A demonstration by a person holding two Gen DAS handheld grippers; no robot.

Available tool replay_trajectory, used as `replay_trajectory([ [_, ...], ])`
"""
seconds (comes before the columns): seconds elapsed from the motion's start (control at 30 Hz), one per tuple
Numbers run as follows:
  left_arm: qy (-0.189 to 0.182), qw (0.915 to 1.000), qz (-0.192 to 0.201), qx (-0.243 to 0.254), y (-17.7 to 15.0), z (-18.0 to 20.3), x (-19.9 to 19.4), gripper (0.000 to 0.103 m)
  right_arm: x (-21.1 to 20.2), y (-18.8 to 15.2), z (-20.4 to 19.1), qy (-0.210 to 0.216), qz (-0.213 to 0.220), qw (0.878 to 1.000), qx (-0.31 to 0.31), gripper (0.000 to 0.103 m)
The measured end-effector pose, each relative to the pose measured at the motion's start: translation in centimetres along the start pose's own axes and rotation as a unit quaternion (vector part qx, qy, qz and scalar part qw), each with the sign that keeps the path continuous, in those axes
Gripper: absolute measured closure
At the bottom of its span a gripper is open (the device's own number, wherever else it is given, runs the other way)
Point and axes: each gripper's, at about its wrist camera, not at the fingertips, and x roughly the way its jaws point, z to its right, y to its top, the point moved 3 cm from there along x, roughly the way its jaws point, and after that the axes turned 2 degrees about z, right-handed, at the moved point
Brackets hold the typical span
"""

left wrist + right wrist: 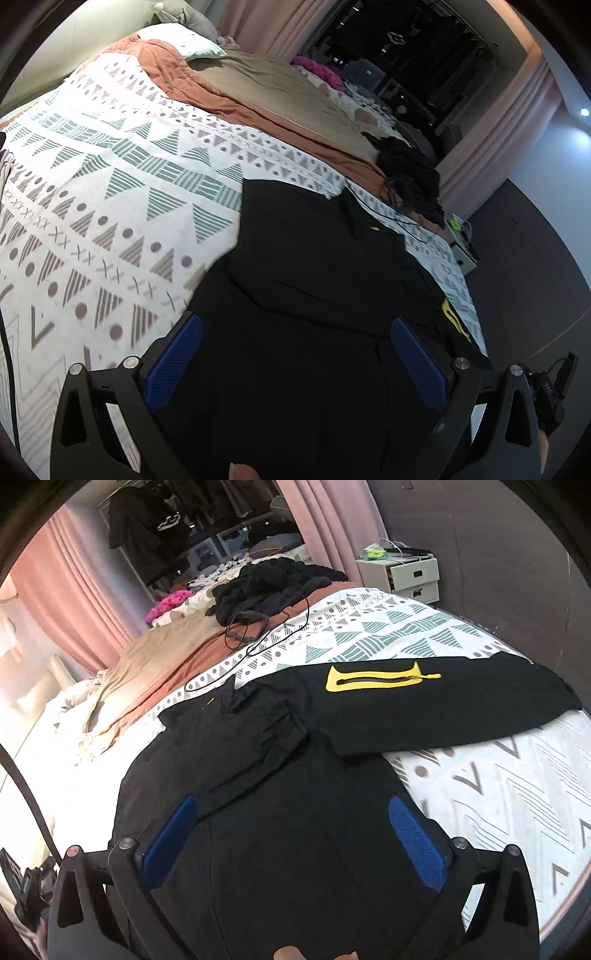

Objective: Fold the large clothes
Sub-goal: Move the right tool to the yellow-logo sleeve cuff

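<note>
Hovering over black top [280, 849] on bed [480, 812], left gripper [295, 354], right gripper [295, 830] both gaping, empty; sleeve [424, 701] fold likely pending; next needing sleeve-end grasp.

Black garment [314, 295]: near hem running out of frame beneath the left gripper [295, 365]; folds too dark to read. Far beyond it, the wardrobe [424, 44] contents lying indistinct. In the right view, bedding [55, 738] left of the right gripper [291, 845] washing out in glare.

Both grippers [295, 365] [293, 843] look the same: black triangular-cutout arms, silver round screws at the joints, textured blue pads [419, 363].
</note>
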Motion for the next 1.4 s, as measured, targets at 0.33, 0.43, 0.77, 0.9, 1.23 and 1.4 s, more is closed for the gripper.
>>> replay_trajectory([
  [0.33,-0.017,0.9985,-0.007,0.052,-3.2,4.3,-7.3,0.000,-8.9,-2.6,2.6,0.003,0.030,0.999,-0.023,0.000],
  [0.43,-0.018,0.9963,-0.007,0.084,-4.2,5.9,-9.0,0.000,-11.1,-3.6,3.2,-0.002,0.038,0.999,-0.033,0.000],
  [0.77,-0.049,0.9858,0.000,0.161,-8.4,13.1,-14.0,0.000,-16.4,-6.2,7.1,0.006,0.049,0.998,-0.028,0.000],
  [0.9,-0.055,0.9810,0.004,0.186,-10.4,15.6,-15.4,0.000,-18.6,-7.4,9.2,-0.001,0.052,0.999,-0.015,0.000],
  [1.23,-0.061,0.9693,0.000,0.238,-15.7,19.9,-17.0,0.000,-24.3,-10.5,15.8,0.019,0.078,0.996,0.038,0.000],
  [1.4,-0.044,0.9669,0.000,0.251,-17.0,22.3,-17.0,0.000,-25.5,-10.6,19.1,0.008,0.080,0.996,0.039,0.000],
])
